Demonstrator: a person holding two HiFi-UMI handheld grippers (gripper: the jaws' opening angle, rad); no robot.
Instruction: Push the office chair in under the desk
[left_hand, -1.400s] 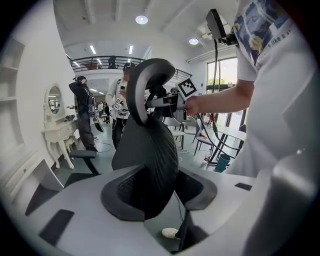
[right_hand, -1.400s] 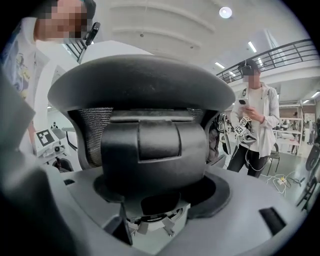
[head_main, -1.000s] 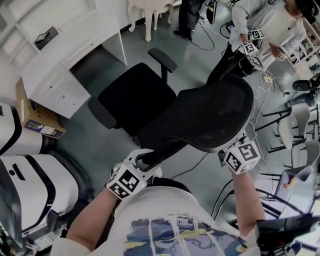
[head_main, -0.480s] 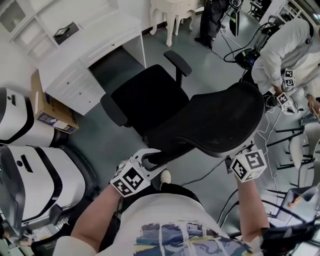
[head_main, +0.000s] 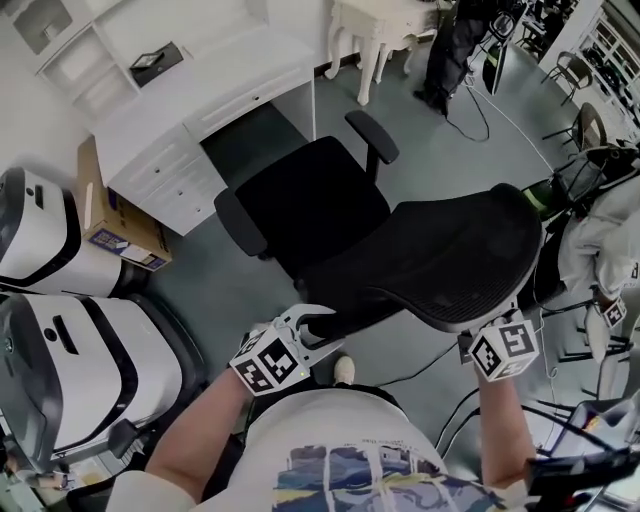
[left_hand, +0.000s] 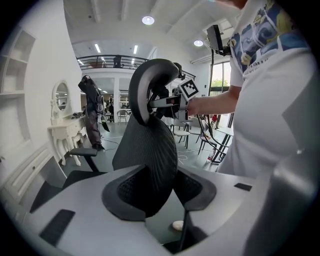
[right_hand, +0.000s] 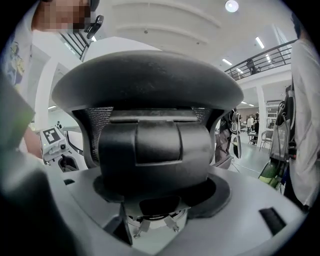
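The black office chair stands with its seat (head_main: 310, 205) facing the white desk (head_main: 200, 90) at the upper left; the desk's knee opening (head_main: 262, 135) lies just beyond the seat. Its mesh backrest (head_main: 445, 260) tilts toward me. My left gripper (head_main: 300, 335) is shut on the backrest's left edge; in the left gripper view the mesh (left_hand: 147, 160) fills the space between the pads of that gripper (left_hand: 160, 189). My right gripper (head_main: 492, 338) is shut on the backrest's right edge, where the thick frame (right_hand: 155, 145) sits wedged in this gripper (right_hand: 160, 197).
A cardboard box (head_main: 120, 228) leans by the desk's drawers. Large white and black machines (head_main: 70, 345) crowd the left. A white ornate table (head_main: 385, 30) and a standing person (head_main: 455, 45) are at the top. Cables (head_main: 480, 115) and another person (head_main: 600, 245) are at the right.
The chair and both grippers have moved together toward the desk. The desk and box now sit lower in the head view, and the person in white has slid toward the right edge.
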